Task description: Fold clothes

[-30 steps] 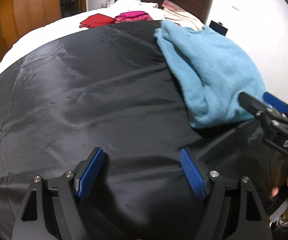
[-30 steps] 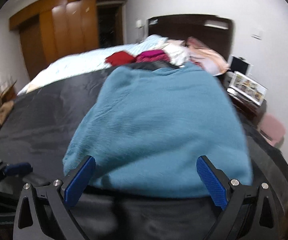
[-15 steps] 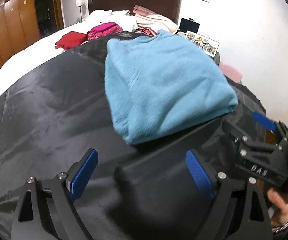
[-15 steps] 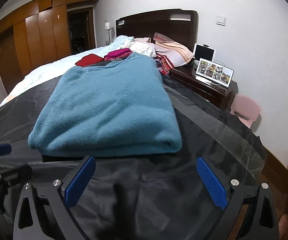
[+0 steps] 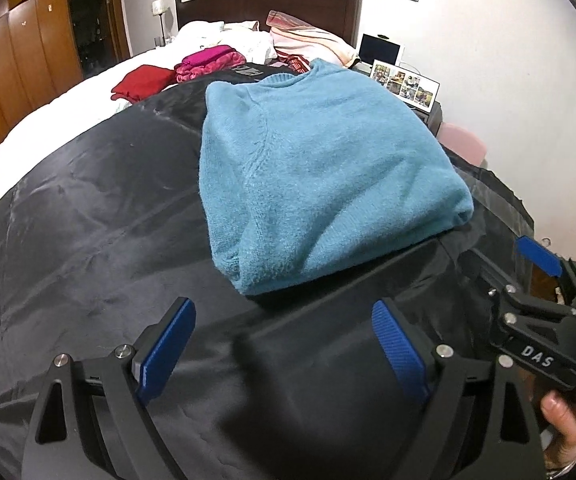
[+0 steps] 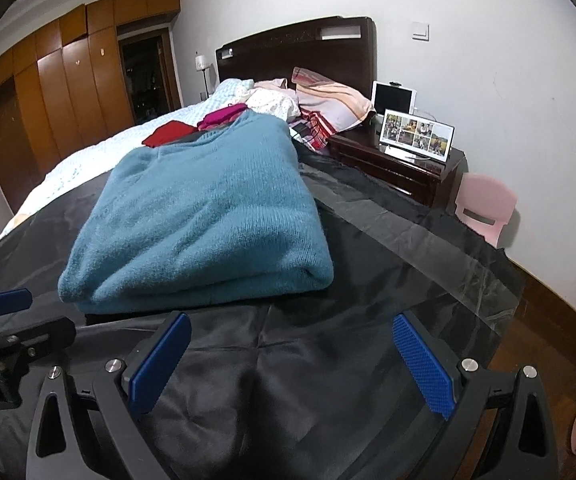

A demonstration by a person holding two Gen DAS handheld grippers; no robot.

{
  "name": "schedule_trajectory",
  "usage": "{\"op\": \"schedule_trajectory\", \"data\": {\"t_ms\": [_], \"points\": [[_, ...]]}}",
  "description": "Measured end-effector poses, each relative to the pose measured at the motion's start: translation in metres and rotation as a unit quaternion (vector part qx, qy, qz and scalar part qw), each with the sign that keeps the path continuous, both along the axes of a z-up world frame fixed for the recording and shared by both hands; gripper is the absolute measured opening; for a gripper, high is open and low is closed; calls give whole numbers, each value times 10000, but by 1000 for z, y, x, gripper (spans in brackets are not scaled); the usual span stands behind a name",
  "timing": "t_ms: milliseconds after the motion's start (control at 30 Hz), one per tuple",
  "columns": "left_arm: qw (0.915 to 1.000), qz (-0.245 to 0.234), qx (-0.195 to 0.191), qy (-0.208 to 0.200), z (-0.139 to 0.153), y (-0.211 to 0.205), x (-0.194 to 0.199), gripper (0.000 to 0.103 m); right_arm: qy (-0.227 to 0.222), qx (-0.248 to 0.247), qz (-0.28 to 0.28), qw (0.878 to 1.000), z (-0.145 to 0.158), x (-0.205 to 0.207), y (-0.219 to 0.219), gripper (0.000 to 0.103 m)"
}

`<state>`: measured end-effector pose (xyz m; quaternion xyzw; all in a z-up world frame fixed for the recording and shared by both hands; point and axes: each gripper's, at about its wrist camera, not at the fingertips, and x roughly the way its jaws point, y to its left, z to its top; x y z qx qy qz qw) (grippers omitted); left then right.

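A folded light-blue knitted sweater lies on a black sheet spread over the bed. My left gripper hovers over the black sheet just short of the sweater's near edge, jaws wide apart with nothing between them. My right gripper is likewise open and empty, a little back from the sweater's near folded edge. In the left wrist view the right gripper shows at the far right, held by a hand. A part of the left gripper shows at the left edge of the right wrist view.
Red and magenta garments lie further up the bed near the pillows. A dark nightstand with a photo frame and a pink stool stand right of the bed. Wooden wardrobes line the left wall.
Both grippers have drawn back from the sweater and swung toward it; it now lies whole in both views. The left jaws have opened a little wider.
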<state>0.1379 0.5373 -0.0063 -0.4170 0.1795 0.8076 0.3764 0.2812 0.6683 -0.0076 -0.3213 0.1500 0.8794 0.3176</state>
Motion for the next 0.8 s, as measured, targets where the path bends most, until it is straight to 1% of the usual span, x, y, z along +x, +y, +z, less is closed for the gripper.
{"op": "schedule_trajectory", "data": {"t_ms": [167, 333, 433, 533, 633, 733, 800], "points": [[9998, 121, 19, 177, 3, -7, 1, 101, 46, 15, 6, 10000, 6, 1, -3, 102], [9993, 283, -14, 252, 2, -18, -4, 102, 4, -115, 115, 9999, 4, -8, -9, 102], [9987, 476, -28, 179, 0, -27, -13, 102, 6, -164, 316, 9994, 4, -19, -19, 102], [9982, 593, -1, 100, 0, -35, -22, 102, 9, -103, 485, 9988, 7, -30, -28, 102], [9982, 557, 149, 164, 7, -39, -22, 102, 19, -56, 485, 9988, 9, -33, -33, 102], [9982, 351, 363, 310, 15, -38, -14, 102, 27, -34, 376, 9993, 10, -29, -34, 102], [9979, 228, 417, 439, 20, -36, -7, 102, 31, -26, 289, 9996, 11, -24, -32, 102]]}}
